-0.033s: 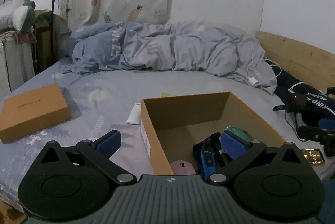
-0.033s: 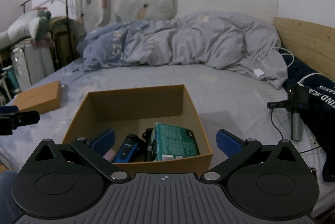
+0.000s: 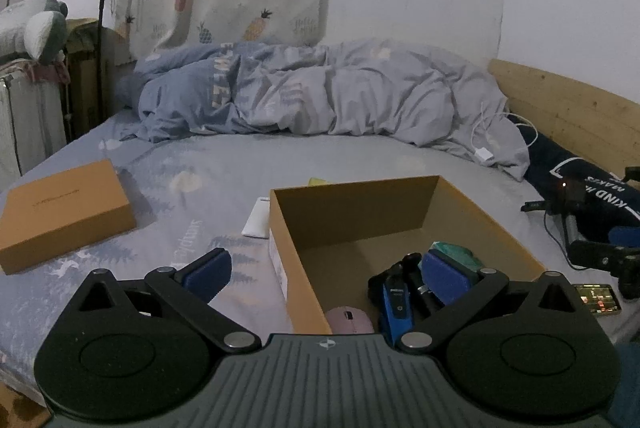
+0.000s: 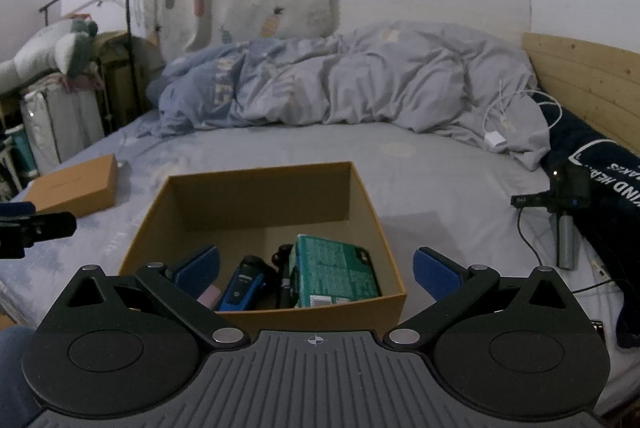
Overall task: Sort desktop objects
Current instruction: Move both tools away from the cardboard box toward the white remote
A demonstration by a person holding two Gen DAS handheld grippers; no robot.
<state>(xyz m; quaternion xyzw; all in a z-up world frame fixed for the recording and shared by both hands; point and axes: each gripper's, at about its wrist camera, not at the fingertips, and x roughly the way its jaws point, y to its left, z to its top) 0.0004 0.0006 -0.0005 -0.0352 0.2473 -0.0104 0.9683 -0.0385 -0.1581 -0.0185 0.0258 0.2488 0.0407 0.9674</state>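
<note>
Low at the centre of both frames, the open cardboard box (image 4: 264, 228) sat on the bed (image 3: 360, 164) holding a blue shaver (image 4: 240, 286), a green carton (image 4: 332, 272), a pink mouse (image 3: 349, 320) and something black. Left gripper (image 3: 326, 274) and right gripper (image 4: 316, 268) both stood apart, holding nothing. A white card (image 3: 256, 218) and a phone (image 3: 598, 298) lay outside it. Reaching in could snag the wall and tip it on soft bedding, I judged. Shaver's long axis ran toward the lower left of the right frame
</note>
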